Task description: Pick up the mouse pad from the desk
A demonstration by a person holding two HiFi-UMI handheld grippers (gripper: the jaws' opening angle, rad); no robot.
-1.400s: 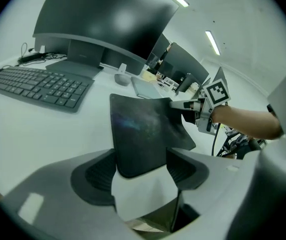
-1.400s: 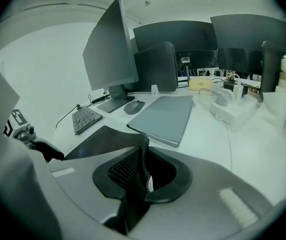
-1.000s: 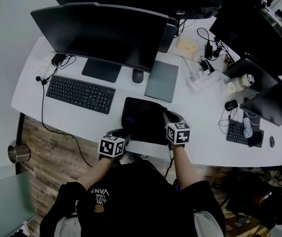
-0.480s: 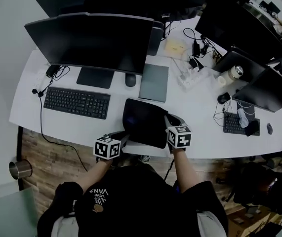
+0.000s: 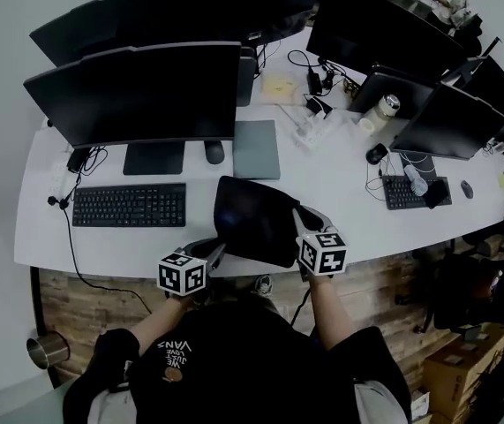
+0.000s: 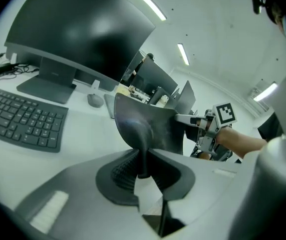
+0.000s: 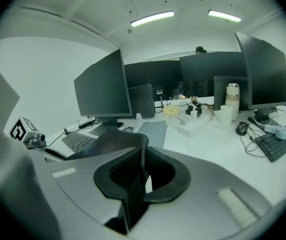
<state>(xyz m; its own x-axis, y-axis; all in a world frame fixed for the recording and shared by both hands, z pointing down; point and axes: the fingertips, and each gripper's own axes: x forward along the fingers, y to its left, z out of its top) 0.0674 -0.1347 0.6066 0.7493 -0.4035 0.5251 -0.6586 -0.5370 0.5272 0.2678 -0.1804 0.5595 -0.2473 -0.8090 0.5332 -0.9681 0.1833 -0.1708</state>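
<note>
Near edge: my left gripper [image 5: 219, 248] is closing on the mouse pad [image 5: 253, 220], its near-left corner pinched between the jaws. My right gripper [image 5: 298, 216] is clamped on the near-right edge. The pad looks tilted, lifted off the white desk [image 5: 119, 247]. I'd raise both hands evenly so it doesn't buckle. Farther: keyboard [image 5: 129, 205], monitor [image 5: 137, 91], crowded open office.

Black mouse pad [image 5: 253, 219] tilted over white desk [image 5: 333, 184] front edge; keyboard [image 5: 129, 205] to its left.
</note>
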